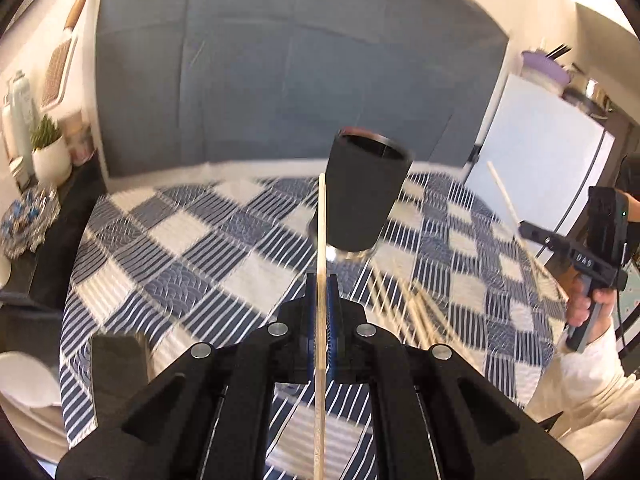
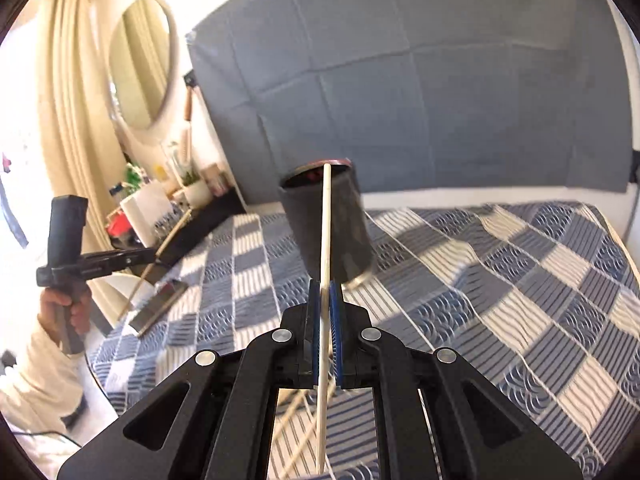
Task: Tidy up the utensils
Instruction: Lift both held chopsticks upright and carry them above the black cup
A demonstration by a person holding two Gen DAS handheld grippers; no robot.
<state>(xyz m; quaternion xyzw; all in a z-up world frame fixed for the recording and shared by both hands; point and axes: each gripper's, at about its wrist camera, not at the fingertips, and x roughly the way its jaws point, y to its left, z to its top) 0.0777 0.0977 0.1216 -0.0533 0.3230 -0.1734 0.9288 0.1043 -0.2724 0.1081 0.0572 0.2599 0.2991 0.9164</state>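
Wooden chopstick (image 1: 321, 280), one, pinched upright between the closed blue pads of the left gripper (image 1: 321, 292); a second chopstick (image 2: 325, 264) likewise clamped in the right gripper (image 2: 325, 300), jaws shut tight on it. Black cup (image 1: 366, 192), tall, standing on the blue-and-white checked cloth (image 1: 192, 240), just ahead of both grippers; its inside shows dark, contents not clear. Loose chopsticks (image 1: 404, 304), several, blurred, lying on the cloth near the cup's foot. Dark flat case (image 2: 158, 306), at the table's left edge. Status: two sticks lifted clear of the cloth, neither yet in the cup; the loose pile remains to be gathered, so the sorting appears early to midway.
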